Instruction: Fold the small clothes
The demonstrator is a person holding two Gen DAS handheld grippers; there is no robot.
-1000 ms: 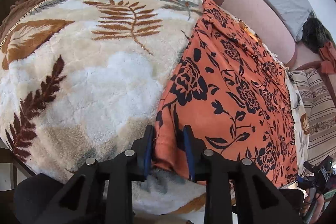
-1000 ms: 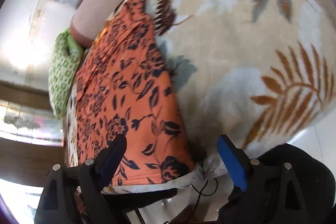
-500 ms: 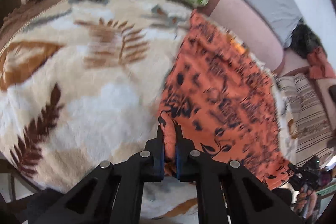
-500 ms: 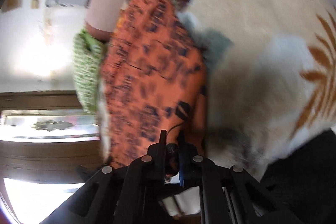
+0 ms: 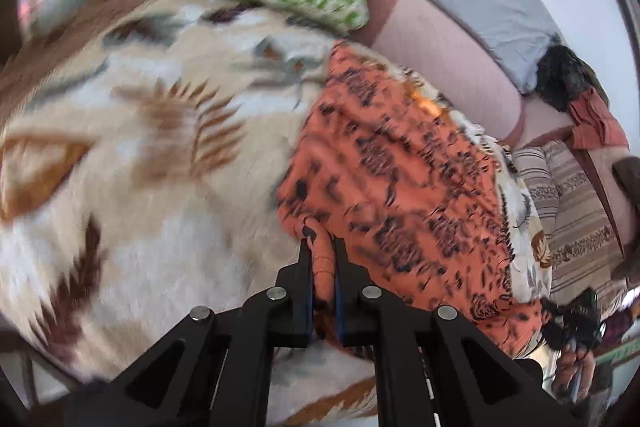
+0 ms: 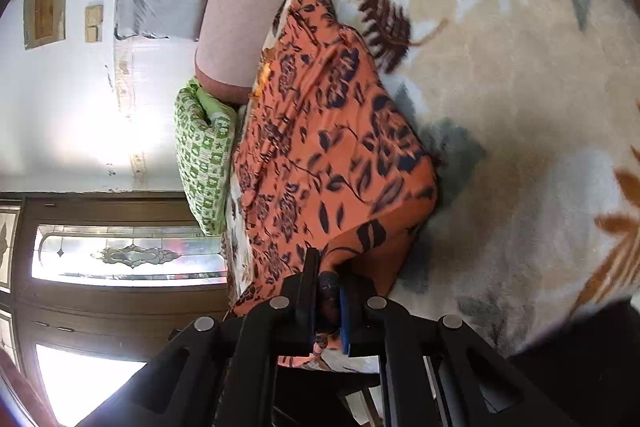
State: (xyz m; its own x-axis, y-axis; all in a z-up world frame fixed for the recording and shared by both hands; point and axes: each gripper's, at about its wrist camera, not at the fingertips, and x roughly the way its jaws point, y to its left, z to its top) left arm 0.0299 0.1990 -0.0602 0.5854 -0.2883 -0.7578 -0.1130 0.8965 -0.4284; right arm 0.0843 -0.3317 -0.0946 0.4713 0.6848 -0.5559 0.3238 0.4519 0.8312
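Both pinching near corners of the orange floral garment (image 5: 400, 179): left gripper (image 5: 322, 255), right gripper (image 6: 328, 279). Soft, light, floppy; likely to sag between the grips. Best held at hem corners, toward 6 o'clock.

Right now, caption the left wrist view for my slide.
Left gripper pinches the near edge of the orange floral garment on a leaf-print fleece blanket.
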